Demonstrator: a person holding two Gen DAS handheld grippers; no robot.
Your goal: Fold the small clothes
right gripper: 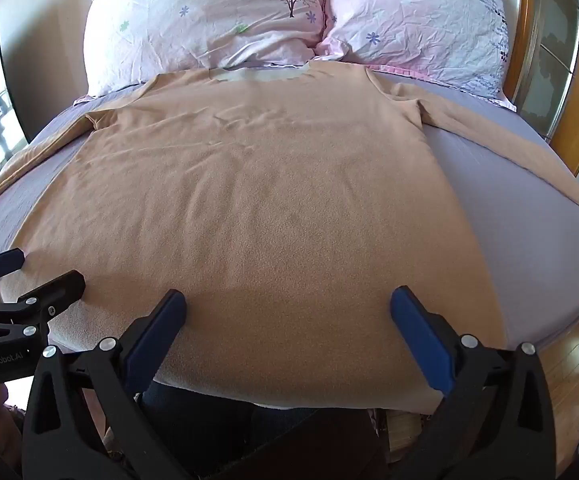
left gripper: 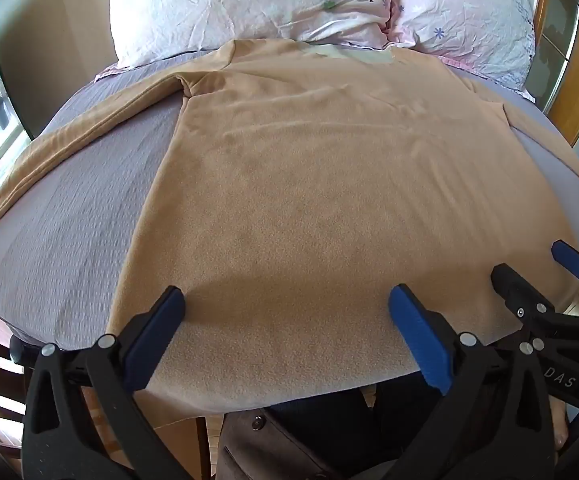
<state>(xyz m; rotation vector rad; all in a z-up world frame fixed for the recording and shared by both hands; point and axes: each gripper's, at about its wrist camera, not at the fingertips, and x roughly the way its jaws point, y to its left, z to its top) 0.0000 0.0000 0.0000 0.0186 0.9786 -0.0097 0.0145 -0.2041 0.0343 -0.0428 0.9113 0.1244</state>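
Observation:
A tan long-sleeved fleece shirt (left gripper: 309, 184) lies flat on the bed, collar toward the pillows, both sleeves spread out to the sides; it also shows in the right wrist view (right gripper: 257, 184). My left gripper (left gripper: 285, 300) is open and empty, hovering over the shirt's hem toward its left side. My right gripper (right gripper: 287, 300) is open and empty over the hem toward its right side. The right gripper also shows at the right edge of the left wrist view (left gripper: 537, 268), and the left gripper at the left edge of the right wrist view (right gripper: 45, 268).
The shirt lies on a lilac bedsheet (left gripper: 73, 224). Two floral pillows (right gripper: 217, 20) stand at the head. A wooden frame with glass panels (right gripper: 549, 64) is at the right. The bed's near edge lies just below the hem, with wooden floor (right gripper: 573, 368) beyond.

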